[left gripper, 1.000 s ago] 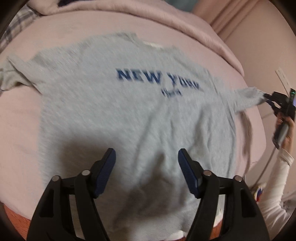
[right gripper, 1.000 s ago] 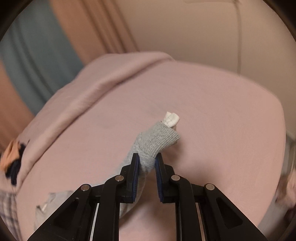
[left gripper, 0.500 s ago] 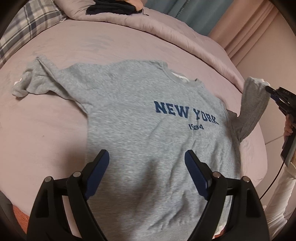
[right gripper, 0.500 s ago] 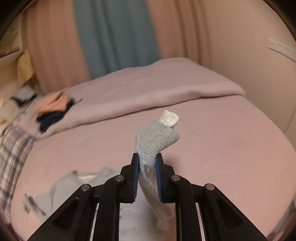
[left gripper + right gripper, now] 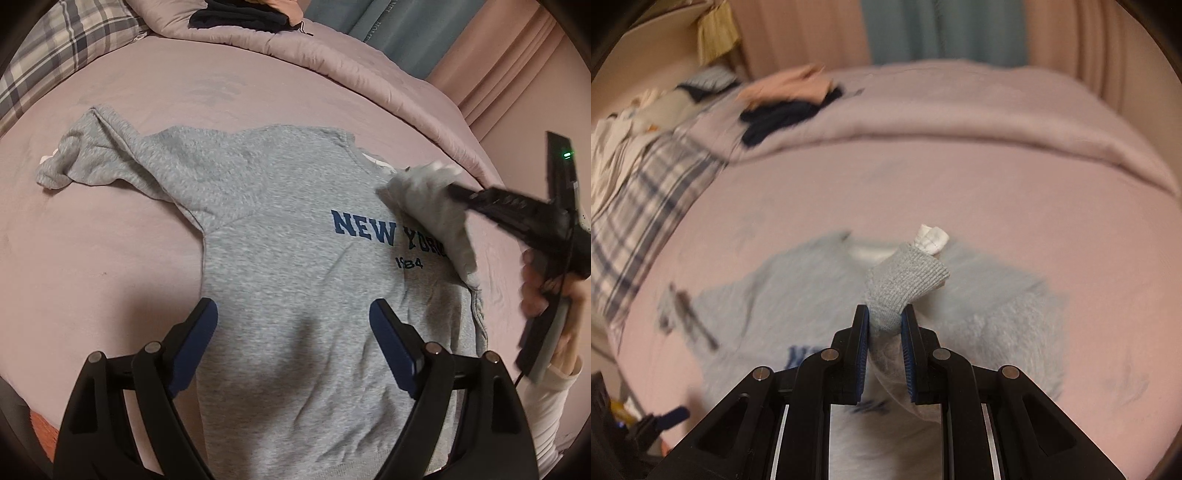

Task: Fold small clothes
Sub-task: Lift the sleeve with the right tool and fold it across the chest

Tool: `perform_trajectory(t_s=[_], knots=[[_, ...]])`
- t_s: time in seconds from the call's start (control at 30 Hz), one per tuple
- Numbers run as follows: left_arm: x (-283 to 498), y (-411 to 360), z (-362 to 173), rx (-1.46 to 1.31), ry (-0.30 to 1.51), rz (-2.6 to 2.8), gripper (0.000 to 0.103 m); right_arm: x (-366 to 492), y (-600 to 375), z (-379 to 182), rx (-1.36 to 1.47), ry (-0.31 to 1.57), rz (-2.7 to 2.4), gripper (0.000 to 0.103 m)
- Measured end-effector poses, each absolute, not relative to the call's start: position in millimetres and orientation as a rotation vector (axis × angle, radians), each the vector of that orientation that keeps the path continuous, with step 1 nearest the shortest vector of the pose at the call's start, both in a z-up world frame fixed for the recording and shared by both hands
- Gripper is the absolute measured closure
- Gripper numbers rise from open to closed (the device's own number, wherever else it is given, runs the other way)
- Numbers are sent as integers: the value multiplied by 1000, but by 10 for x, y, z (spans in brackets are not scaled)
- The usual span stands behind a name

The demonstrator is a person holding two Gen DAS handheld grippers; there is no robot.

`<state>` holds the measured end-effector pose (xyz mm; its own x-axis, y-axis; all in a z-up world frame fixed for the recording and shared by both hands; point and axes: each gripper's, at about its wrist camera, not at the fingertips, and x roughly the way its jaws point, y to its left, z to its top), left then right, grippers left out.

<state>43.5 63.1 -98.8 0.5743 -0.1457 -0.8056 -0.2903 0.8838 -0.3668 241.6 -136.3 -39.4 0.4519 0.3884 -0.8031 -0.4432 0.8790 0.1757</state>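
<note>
Sweatshirt: lies face up mid-bed, hem toward the near edge.
Right claw: clamped on the sleeve cuff, which it has carried from the bed's right edge in over the chest print.
Left claw: jaws just widened, empty, above the hem.
Meaning: first sleeve fold is under way; the far sleeve remains spread.

My left gripper hangs with jaws wide apart, just opened further, nothing between them. At three o'clock, my right gripper stays clamped tight.
</note>
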Motion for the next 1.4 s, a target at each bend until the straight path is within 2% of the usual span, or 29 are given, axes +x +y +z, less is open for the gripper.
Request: perform_trajectory(t_s=[0.17,0.4,0.53,0.57,0.6,0.63,0.7,0.83,1.0,1.07,1.13,1.2,1.27,1.33,1.4], knots=[[453,665,-1020,-498,974,99,18,2314,-1111,-781,-88,1062,532,86],[553,689,-1091,-508,989,105,16,2253,-974,-1038,-87,1151,594,86],[678,666,-1049,-502,983,84,11,2274,-1016,-1098,-24,1202,629,84],[717,661,-1031,-499,978,80,9,2275,-1039,-1094,-7,1208,638,82],[761,657,-1012,-497,970,73,7,2270,-1077,-1058,7,1207,645,74],[822,648,-988,-498,959,63,6,2253,-1151,-979,26,1186,647,58],[953,623,-965,-496,947,43,5,2208,-1290,-873,60,1137,641,41],[1350,518,-1043,-468,960,10,5,2200,-1752,-679,108,1056,528,41],[1874,402,-1337,-531,1057,-48,8,2352,-2336,-797,192,1062,351,41],[2008,364,-1418,-538,1075,-55,12,2398,-2541,-879,233,1073,296,41],[2113,323,-1487,-542,1085,-63,23,2450,-2707,-947,260,1077,257,41],[2183,293,-1530,-540,1082,-56,27,2511,-2801,-999,291,1082,237,41],[2178,250,-1507,-522,1065,-65,45,2594,-2851,-1057,323,1090,227,41],[2185,197,-1512,-541,1072,-112,70,2701,-2865,-1117,345,1101,224,41],[2180,187,-1501,-541,1070,-115,76,2811,-2864,-1152,360,1111,227,41]])
